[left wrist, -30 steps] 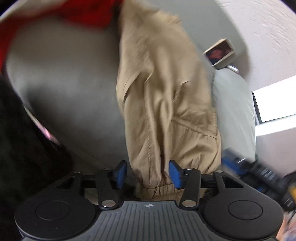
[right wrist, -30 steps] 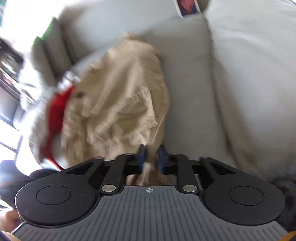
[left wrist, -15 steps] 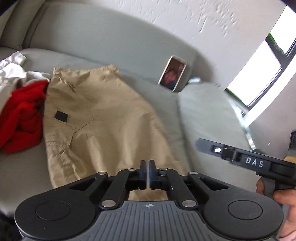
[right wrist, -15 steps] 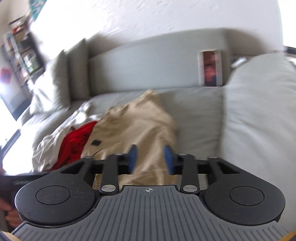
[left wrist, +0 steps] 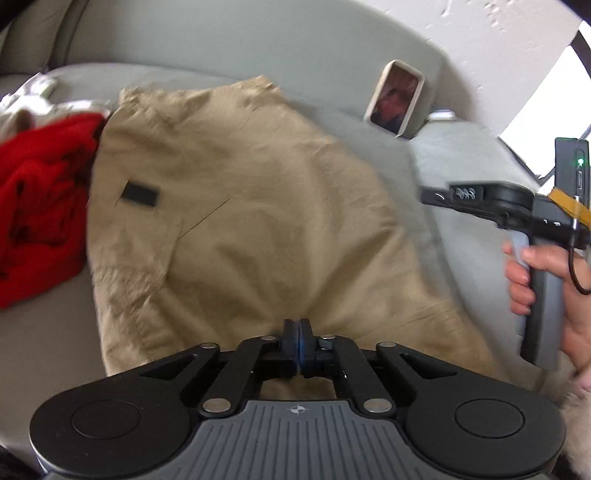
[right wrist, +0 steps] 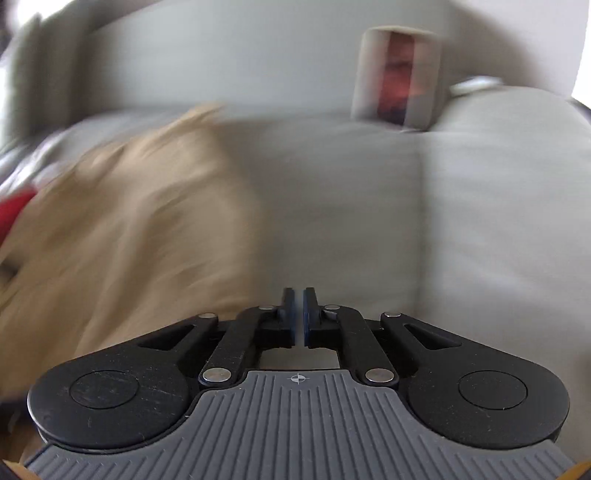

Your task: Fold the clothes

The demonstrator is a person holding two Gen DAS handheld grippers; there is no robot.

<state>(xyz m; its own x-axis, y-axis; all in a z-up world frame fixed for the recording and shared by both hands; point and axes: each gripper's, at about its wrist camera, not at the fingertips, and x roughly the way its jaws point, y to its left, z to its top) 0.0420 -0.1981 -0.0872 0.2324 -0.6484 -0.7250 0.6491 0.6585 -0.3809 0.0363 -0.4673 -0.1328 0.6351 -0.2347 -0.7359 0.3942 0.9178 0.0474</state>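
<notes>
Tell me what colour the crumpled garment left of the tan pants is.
Red; it shows best in the left wrist view, beside the tan pants.

Grey sofa [left wrist: 229, 40], and there's a white-framed photo [left wrist: 397, 98] propped up against its backrest, right by the seam between two seat cushions. Textured white wall [left wrist: 480, 33] behind.

Trousers [left wrist: 258, 221] lie on the sofa [left wrist: 443, 162], heaped clothes [left wrist: 40, 206] to their left.
</notes>
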